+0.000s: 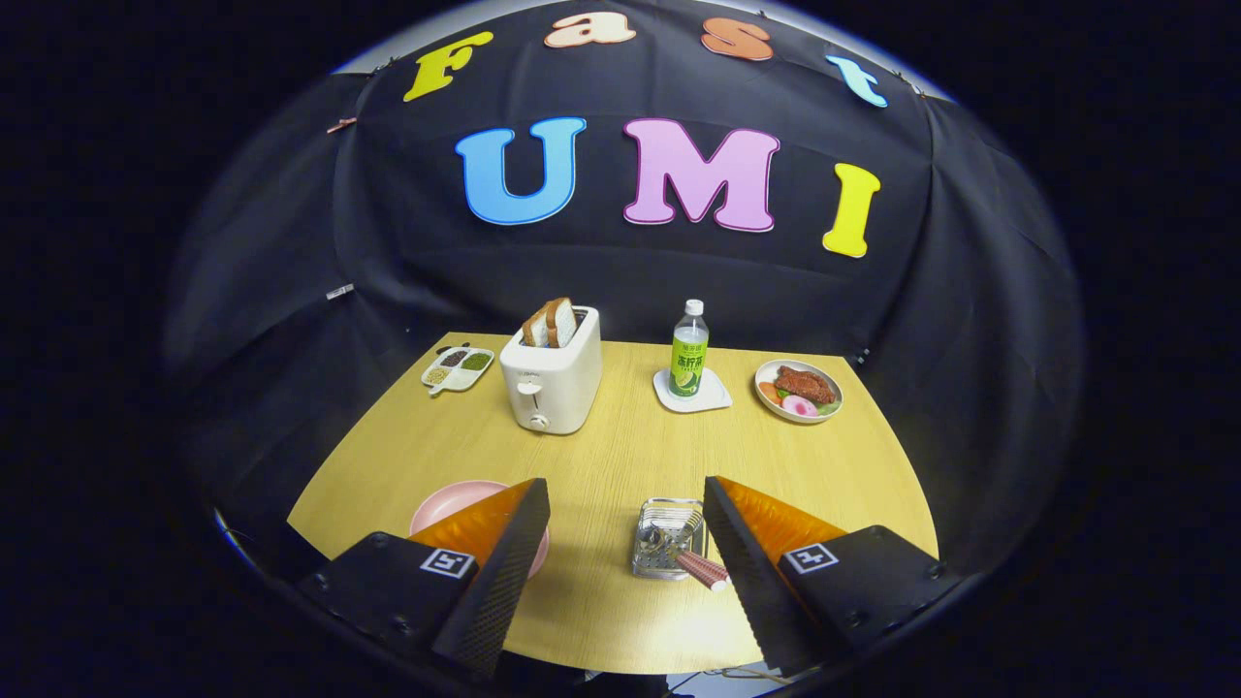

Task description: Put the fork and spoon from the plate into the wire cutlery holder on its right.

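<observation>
The plate [448, 501], pink and shallow, sat near the front left corner of the desk [620, 456], largely covered by the gripper's left finger; no fork or spoon could be made out on its exposed rim. The wire cutlery holder [667, 536] stood to its right, near the front edge, in the gap between the fingers and close against the right one. It already held cutlery: metal heads lay inside the basket, and one pink handle [703, 570] stuck out over its front right corner, touching or just short of the right finger. Whether both pieces were in could not be told.

The gripper [625, 572] hung above the front edge with its fingers spread wide, holding nothing.

Judged by appearance, the holder was light, rigid and liable to slide or tip if knocked. The cutlery looked slim, stiff and smooth, so slippery at the metal end; the handle offered the surest hold, taken across its width.
</observation>
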Action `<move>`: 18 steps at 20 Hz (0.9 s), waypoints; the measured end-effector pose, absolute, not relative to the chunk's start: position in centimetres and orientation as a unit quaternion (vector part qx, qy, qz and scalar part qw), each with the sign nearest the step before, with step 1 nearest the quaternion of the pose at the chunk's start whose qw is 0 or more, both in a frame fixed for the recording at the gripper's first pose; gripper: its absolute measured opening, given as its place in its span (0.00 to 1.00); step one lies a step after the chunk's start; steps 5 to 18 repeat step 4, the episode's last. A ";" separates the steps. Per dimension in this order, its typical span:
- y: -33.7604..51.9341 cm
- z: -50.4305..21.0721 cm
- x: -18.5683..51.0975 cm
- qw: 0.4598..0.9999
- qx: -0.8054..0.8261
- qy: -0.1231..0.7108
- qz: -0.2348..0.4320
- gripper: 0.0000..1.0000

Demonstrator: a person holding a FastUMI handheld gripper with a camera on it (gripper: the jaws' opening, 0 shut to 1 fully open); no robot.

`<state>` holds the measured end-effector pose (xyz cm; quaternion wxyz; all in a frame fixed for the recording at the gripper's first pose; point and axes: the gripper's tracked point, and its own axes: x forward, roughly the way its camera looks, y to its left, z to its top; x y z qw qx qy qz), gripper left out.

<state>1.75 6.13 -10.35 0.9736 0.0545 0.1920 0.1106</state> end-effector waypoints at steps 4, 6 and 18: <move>6.0 -10.3 1.8 0.974 0.055 0.191 0.109 0.99; 6.0 -10.3 1.8 0.974 0.055 0.191 0.109 0.99; 6.0 -10.3 1.8 0.974 0.055 0.191 0.109 0.99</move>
